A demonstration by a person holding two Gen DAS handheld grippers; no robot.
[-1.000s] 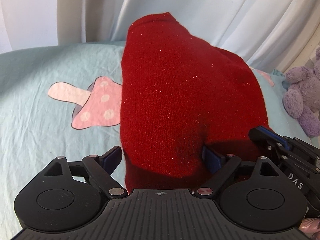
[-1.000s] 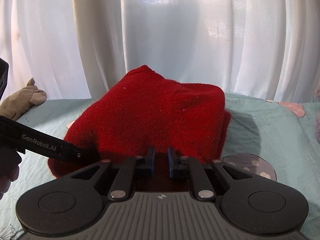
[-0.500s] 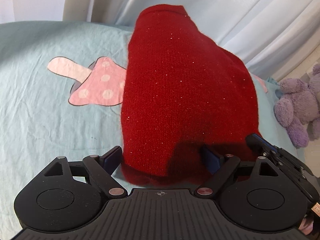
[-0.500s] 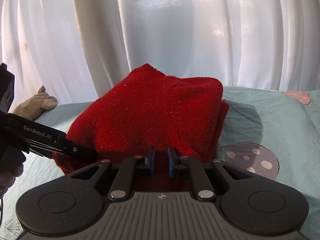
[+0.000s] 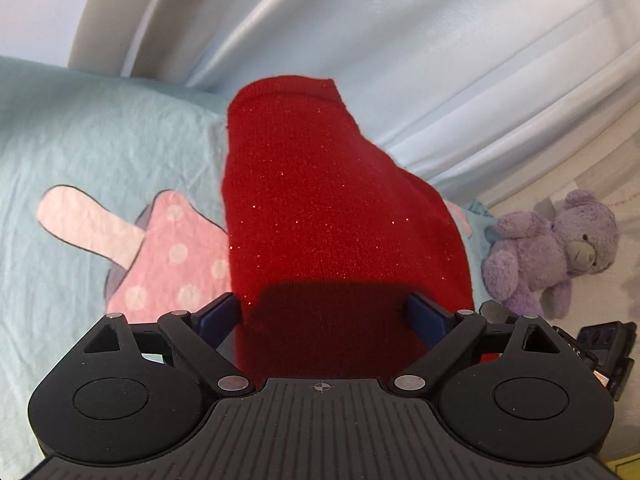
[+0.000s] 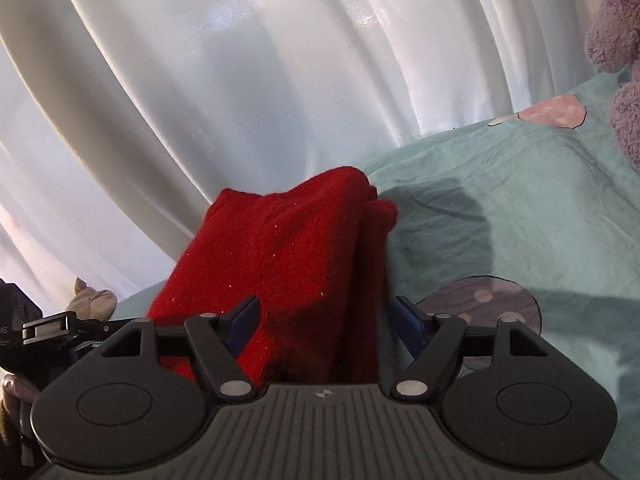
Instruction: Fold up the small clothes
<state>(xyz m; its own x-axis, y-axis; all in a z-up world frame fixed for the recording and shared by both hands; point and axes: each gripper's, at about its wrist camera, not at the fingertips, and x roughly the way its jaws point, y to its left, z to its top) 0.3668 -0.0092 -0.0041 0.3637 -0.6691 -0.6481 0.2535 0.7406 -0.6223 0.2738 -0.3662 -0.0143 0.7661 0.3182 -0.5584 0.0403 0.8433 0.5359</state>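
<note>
Nearest in both wrist views are the black bodies of the two grippers. The left gripper (image 5: 324,314) has its blue-padded fingers (image 5: 222,314) spread wide, with the near edge of a red, glitter-flecked knitted garment (image 5: 320,208) lying between them, not pinched. The right gripper (image 6: 326,318) also has its fingers (image 6: 244,314) wide apart, the same red knit (image 6: 276,256) lying loose in the gap. It appears in the left view as a black block at the lower right edge (image 5: 604,344).

The red knit lies doubled over on a pale teal bedsheet (image 5: 80,128), its layered fold edge showing in the right view. It partly covers a pink spotted mushroom print (image 5: 160,256) on the sheet.

Beyond, to the right, sits a purple plush teddy bear (image 5: 556,248). White curtains (image 6: 280,80) hang behind the bed.

The garment seems folded and let go. To finish the step well, both grippers should probably draw straight back without snagging the knit, then press the top layer flat so the edges stay aligned.

Small white lettering shows on the gripper bodies at the frame edges, but it is too small to read.
</note>
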